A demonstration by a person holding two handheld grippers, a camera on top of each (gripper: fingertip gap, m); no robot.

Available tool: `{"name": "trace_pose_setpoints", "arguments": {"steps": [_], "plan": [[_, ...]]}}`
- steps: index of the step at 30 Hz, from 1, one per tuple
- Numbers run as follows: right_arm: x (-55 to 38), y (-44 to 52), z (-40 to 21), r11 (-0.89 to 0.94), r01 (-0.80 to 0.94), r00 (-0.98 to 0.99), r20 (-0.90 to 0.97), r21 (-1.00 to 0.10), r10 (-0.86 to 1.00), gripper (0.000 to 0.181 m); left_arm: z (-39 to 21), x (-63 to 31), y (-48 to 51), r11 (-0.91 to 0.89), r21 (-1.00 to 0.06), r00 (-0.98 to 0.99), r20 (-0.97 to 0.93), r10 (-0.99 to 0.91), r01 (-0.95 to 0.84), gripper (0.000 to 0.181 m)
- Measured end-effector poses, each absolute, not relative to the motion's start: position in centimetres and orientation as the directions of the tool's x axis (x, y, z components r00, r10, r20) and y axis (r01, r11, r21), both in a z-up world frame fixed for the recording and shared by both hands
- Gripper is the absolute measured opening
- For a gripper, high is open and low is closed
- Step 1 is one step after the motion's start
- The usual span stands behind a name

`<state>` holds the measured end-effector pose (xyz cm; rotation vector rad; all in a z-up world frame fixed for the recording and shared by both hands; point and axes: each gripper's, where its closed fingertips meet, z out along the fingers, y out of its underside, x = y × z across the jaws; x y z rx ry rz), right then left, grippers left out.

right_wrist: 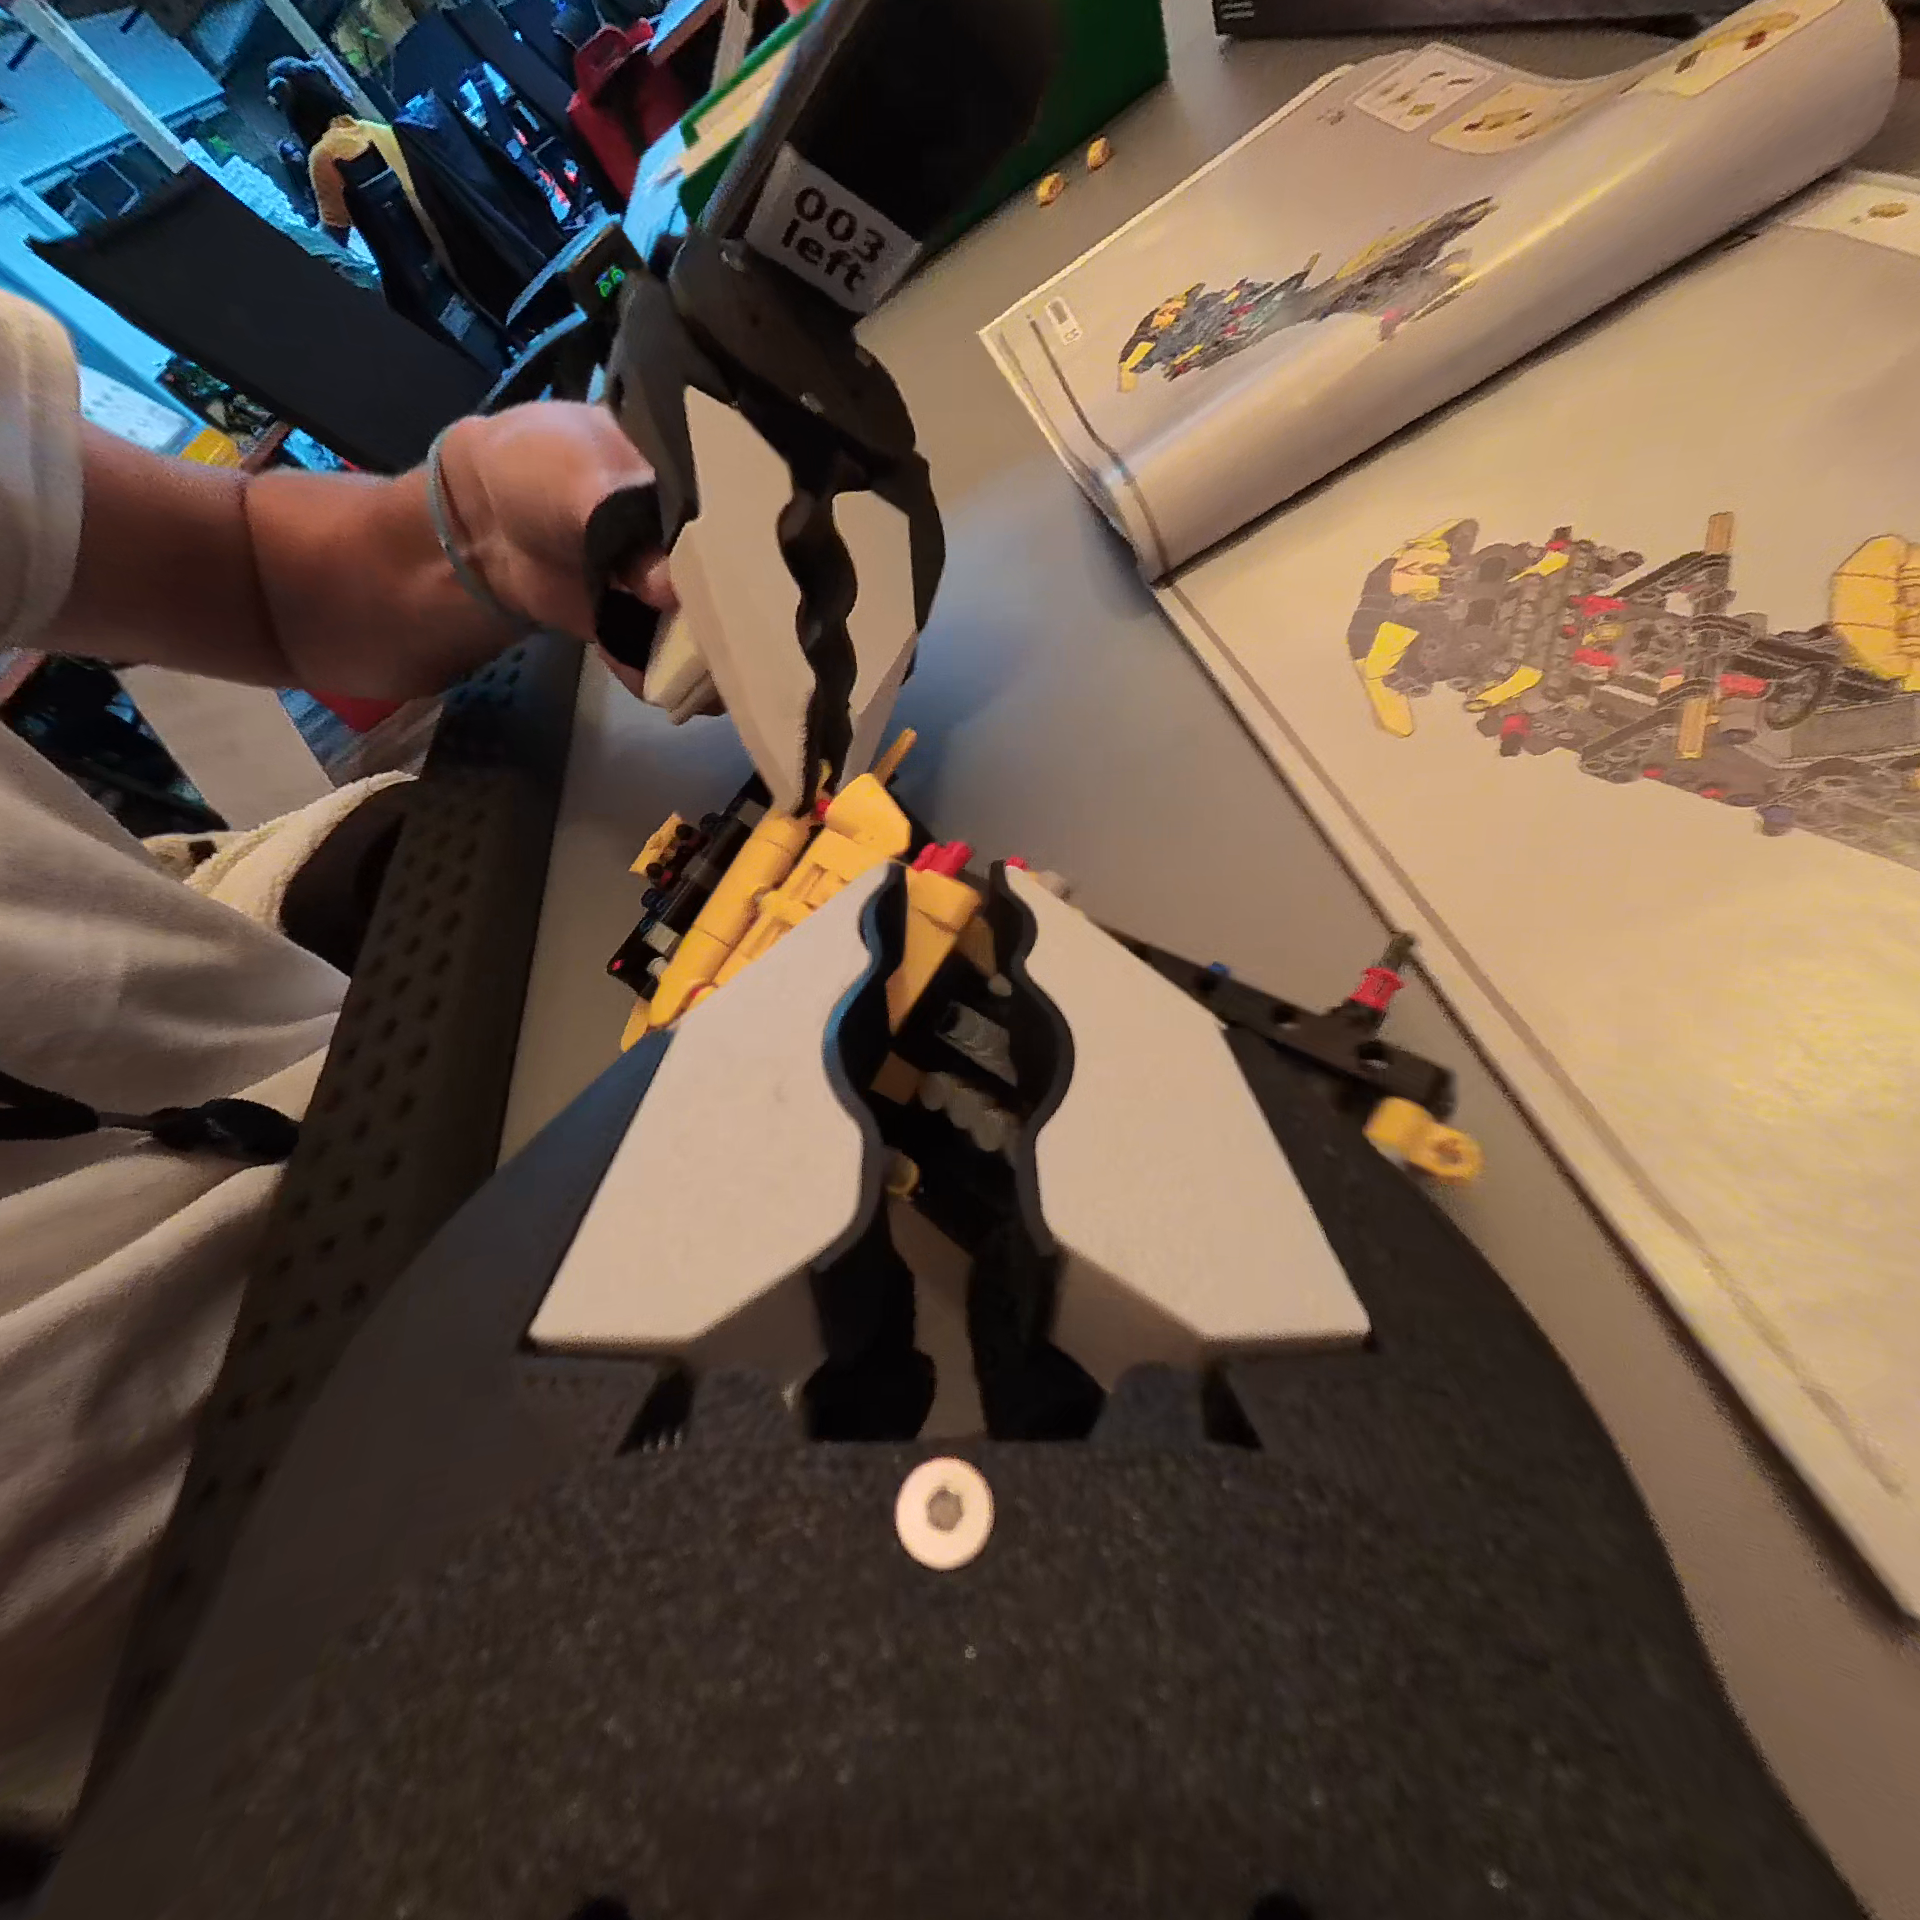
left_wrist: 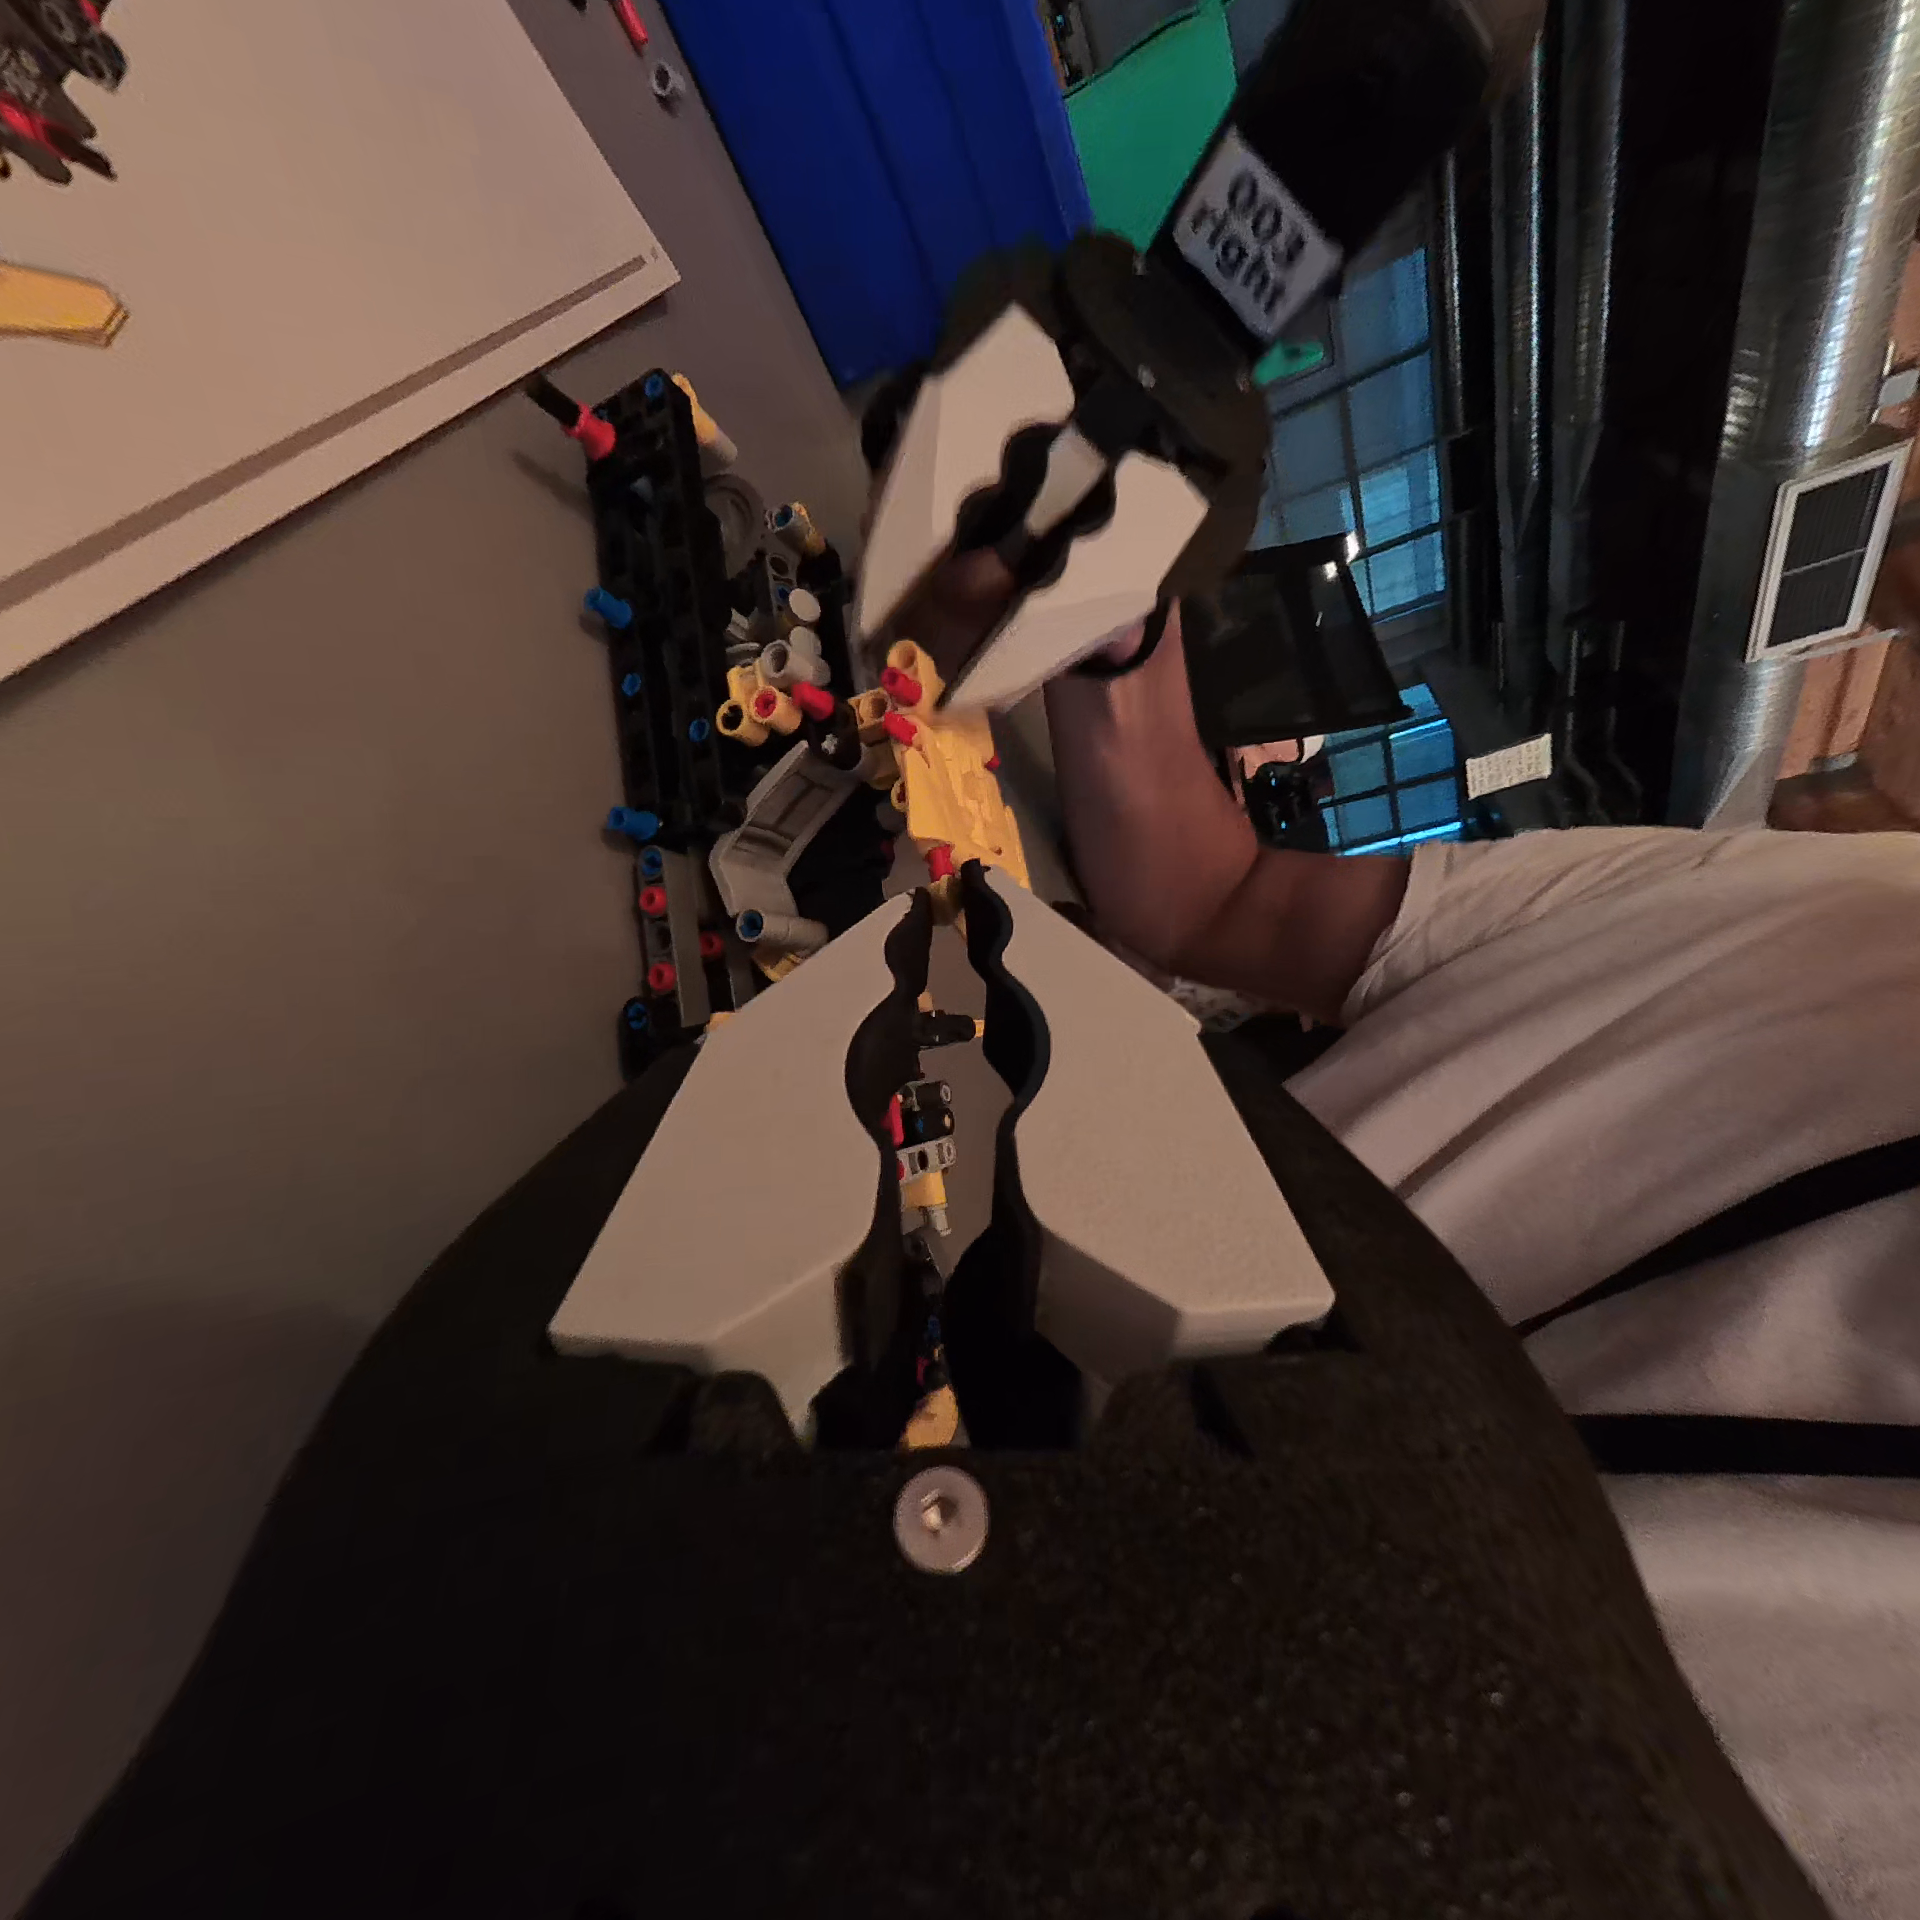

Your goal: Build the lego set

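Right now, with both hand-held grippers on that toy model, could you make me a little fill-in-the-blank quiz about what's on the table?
1. The left hand-held gripper pinches the ____-coloured part of the lego model.
2. An open instruction ____ lies on the grey table, to the right of the model in the right wrist view.
3. The person's wrist wears a thin grey ____.
4. The loose connector beside the black beam is ____.

Missing words: yellow; booklet; band; yellow
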<state>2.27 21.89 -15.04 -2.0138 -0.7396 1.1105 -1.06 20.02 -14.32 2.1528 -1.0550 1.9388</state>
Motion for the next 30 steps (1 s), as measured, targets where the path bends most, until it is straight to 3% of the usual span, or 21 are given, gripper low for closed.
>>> {"name": "trace_pose_setpoints", "arguments": {"steps": [3, 5, 8, 12, 24, 30], "plan": [[2.7, 23.0, -12.5, -0.650, 0.125, 0.351, -0.579, -0.750, 0.736, 0.039, -14.2, -1.1, 19.7, -0.727, -0.427, -0.052, 0.878, -0.477, -0.537, 0.005], [1.3, 22.2, -12.5, -0.651, 0.290, 0.198, -0.621, -0.702, 0.758, 0.032, -14.2, -1.1, 19.6, -0.715, -0.433, -0.069, 0.876, -0.477, -0.549, 0.005], [-0.6, 20.6, -14.3, -0.629, 0.561, 0.041, -0.740, -0.539, 0.671, 0.025, -14.2, -1.0, 19.5, -0.704, -0.441, -0.082, 0.873, -0.481, -0.557, 0.005], [-1.4, 20.1, -14.7, -0.582, 0.694, -0.043, -0.831, -0.424, 0.555, 0.011, -14.3, -1.0, 19.5, -0.704, -0.446, -0.088, 0.871, -0.482, -0.553, 0.005], [-0.8, 19.9, -14.9, -0.546, 0.769, -0.063, -0.889, -0.333, 0.453, 0.004, -14.3, -0.9, 19.1, -0.696, -0.448, -0.101, 0.872, -0.479, -0.561, 0.005], [-0.8, 20.0, -15.1, -0.507, 0.786, -0.039, -0.848, -0.353, 0.529, 0.004, -14.4, -0.9, 19.2, -0.720, -0.433, -0.087, 0.881, -0.465, -0.542, 0.004]]}}
